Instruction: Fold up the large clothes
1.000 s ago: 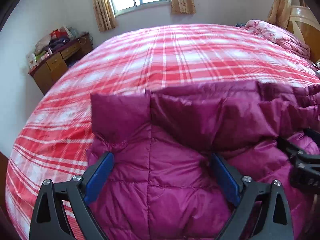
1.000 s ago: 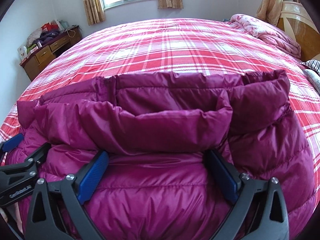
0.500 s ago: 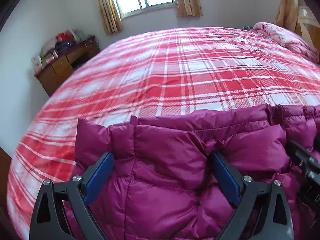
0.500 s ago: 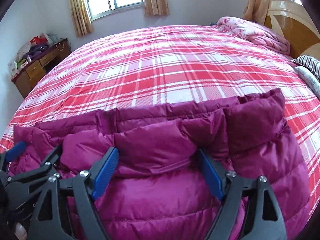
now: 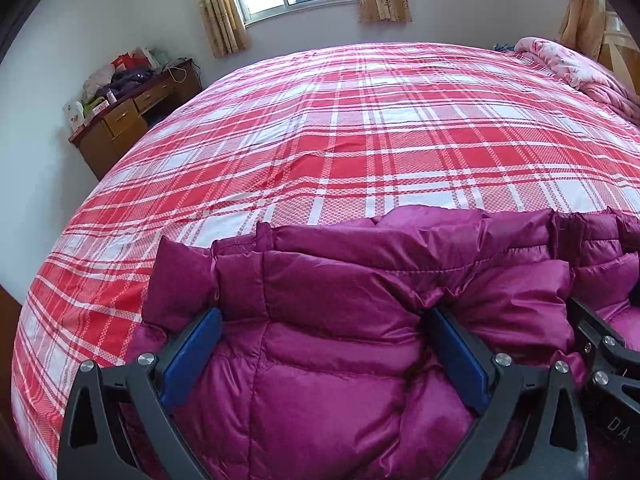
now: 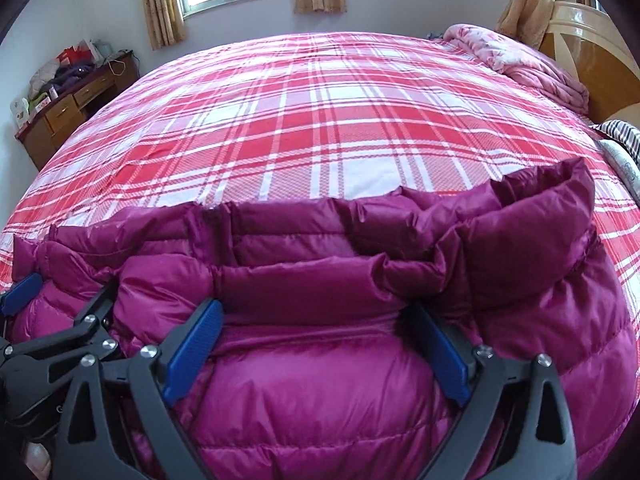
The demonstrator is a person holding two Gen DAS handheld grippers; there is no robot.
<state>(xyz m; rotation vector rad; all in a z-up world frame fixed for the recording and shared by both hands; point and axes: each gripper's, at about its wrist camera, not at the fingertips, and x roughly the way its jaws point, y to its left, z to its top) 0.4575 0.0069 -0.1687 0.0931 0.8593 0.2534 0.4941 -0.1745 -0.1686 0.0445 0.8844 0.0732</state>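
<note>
A magenta puffer jacket (image 5: 340,380) lies bunched at the near edge of the bed, its far edge rolled into a thick fold (image 6: 304,280). My left gripper (image 5: 322,314) stands wide over the jacket's left part, with the puffy fold bulging between its blue pads (image 5: 192,356). My right gripper (image 6: 316,306) sits over the jacket's middle. Its jaws are opening, and the fold lies loose between them. Each gripper shows at the edge of the other's view, where one of the left gripper's fingers (image 6: 96,312) is close beside the right.
The red and white plaid bedspread (image 5: 360,140) stretches beyond the jacket. A wooden dresser (image 5: 120,120) with clutter stands far left. A pink quilt (image 6: 520,60), a headboard (image 6: 592,60) and a striped pillow (image 6: 620,136) lie at the right.
The jacket's far edge has come toward me and bunched into a fold, baring more bedspread. The right jaws narrowed briefly, then widened again.
</note>
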